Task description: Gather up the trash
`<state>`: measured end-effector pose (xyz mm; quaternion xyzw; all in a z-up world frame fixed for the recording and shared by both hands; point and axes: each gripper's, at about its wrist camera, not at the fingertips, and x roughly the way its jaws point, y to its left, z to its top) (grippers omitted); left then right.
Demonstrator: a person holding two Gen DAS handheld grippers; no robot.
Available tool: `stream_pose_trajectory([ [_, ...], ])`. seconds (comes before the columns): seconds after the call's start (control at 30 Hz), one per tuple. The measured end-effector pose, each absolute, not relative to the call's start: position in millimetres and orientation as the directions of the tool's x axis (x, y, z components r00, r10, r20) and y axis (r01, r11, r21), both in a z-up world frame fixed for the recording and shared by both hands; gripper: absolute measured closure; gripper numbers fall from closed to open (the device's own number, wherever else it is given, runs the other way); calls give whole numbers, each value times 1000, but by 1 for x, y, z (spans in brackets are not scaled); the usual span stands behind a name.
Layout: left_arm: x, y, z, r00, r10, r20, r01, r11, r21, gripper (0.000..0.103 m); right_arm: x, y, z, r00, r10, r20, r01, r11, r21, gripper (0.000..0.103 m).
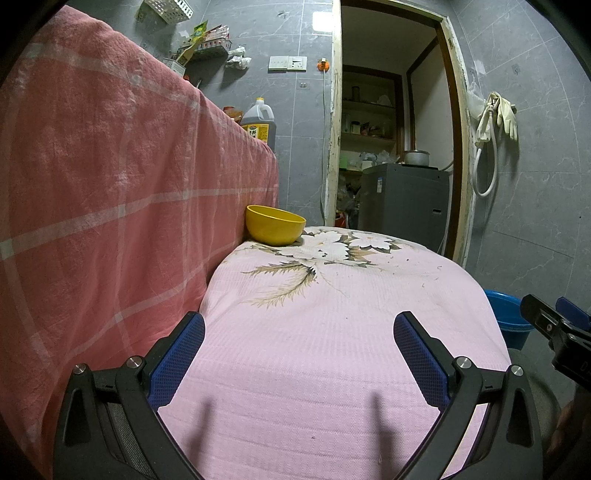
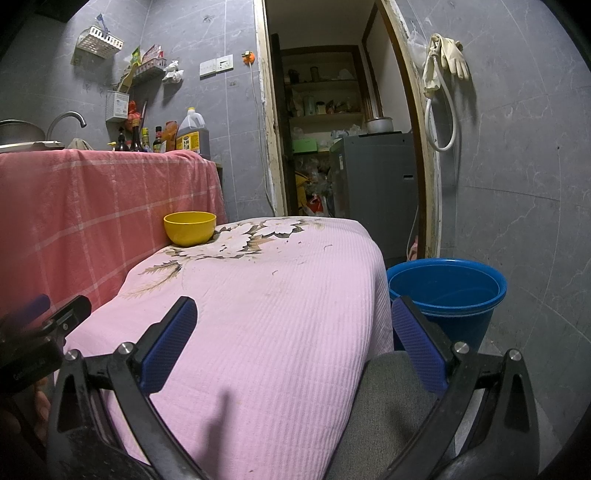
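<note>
Grey-tiled walls surround our pink-covered desk [image 2: 258, 314]. Both the left hand-held gripper [image 1: 299, 354] and the right hand-held gripper [image 2: 295, 343] hover released, grasping nothing. We judge collecting unstarted: next, reach the small scraps [image 2: 275, 272] near the yellow bowl [image 2: 190, 227], with the blue bucket [image 2: 447, 291] beside the desk.

Dim indoor light w/ a cool cast; a lamp glare [image 1: 320, 20] flares on the grey wall tiles. Soft finger shadows fall on the pink cloth [image 2: 258, 314]. Heavy fisheye bend, black vignette at corners; near edges blurred, centre sharp.
</note>
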<state>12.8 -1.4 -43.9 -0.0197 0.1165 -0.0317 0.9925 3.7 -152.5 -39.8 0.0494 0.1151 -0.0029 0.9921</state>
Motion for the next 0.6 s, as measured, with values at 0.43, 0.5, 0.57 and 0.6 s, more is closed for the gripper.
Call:
stream_pose_trajectory([
  [0.43, 13, -3, -46, 971, -40, -236, 35, 999, -26, 3, 4, -153, -39, 973, 5, -229, 18, 995, 98, 0],
  [0.5, 12, -1, -48, 972, -29, -232, 24, 999, -23, 3, 5, -153, -39, 973, 5, -230, 18, 995, 99, 0],
  [0.57, 10, 0, -51, 973, -24, -230, 19, 1000, -22, 3, 4, -152, -39, 973, 5, -230, 18, 995, 99, 0],
  [0.6, 10, 0, -52, 973, -24, -229, 20, 1000, -21, 3, 5, -153, -39, 973, 5, -230, 18, 995, 99, 0],
])
